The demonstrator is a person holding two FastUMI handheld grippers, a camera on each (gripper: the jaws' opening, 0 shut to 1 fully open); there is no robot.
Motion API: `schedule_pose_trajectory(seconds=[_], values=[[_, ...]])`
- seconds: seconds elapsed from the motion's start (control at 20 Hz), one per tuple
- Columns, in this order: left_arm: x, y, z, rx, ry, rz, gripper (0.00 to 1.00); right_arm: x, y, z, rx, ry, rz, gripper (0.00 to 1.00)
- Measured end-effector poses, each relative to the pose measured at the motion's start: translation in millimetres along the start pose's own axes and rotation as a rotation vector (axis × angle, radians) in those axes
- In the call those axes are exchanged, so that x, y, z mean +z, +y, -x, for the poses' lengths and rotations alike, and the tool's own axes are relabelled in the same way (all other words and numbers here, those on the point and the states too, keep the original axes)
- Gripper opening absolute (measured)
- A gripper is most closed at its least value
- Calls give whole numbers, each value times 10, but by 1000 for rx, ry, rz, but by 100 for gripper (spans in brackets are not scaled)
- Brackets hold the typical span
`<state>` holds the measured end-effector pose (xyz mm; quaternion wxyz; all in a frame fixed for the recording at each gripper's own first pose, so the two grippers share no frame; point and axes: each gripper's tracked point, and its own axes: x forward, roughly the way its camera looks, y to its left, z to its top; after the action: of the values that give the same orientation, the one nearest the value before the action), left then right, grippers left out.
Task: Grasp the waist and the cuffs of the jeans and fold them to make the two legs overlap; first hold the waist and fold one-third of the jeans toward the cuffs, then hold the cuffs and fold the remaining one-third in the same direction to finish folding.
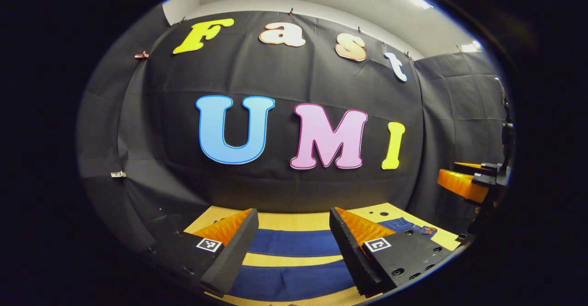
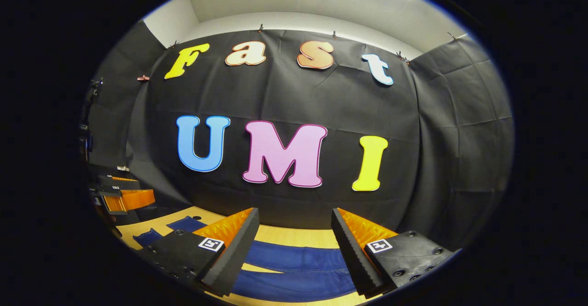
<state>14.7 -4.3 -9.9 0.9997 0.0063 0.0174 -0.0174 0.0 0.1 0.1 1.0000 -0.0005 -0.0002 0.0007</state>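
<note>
The jeans (image 1: 294, 244) are laid flat on the wooden counter (image 1: 294, 221), the two legs seen as separate blue bands with a strip of counter between them. The left tongs (image 1: 294, 246) are held above the legs with the jaws spread wide and nothing between them. The right tongs (image 2: 294, 251) are likewise held spread and empty over the legs (image 2: 298, 256). In the left gripper view, the right tongs are seen at the far right edge.
</note>
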Motion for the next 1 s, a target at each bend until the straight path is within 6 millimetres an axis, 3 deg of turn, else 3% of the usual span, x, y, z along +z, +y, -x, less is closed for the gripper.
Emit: schedule_pose_trajectory(seconds=[0.25, 0.4, 0.6, 0.85, 1.0], values=[[-1, 171, 29, 16, -13, -25, 97, -27, 17, -18, 11, 16, 1, 94], [-196, 481, 34, 18, 31, -223, 96, -69, 33, -45, 13, 20, 4, 96], [-883, 964, 159, -66, 200, -441, 98, -112, 124, -113, 29, 44, -64, 96], [-1799, 1910, 561, -147, 479, -711, 98, -305, 41, -67, -5, 63, -7, 94], [-2387, 2307, 748, -252, 659, -890, 99, -470, -33, 42, -31, 95, 28, 96]])
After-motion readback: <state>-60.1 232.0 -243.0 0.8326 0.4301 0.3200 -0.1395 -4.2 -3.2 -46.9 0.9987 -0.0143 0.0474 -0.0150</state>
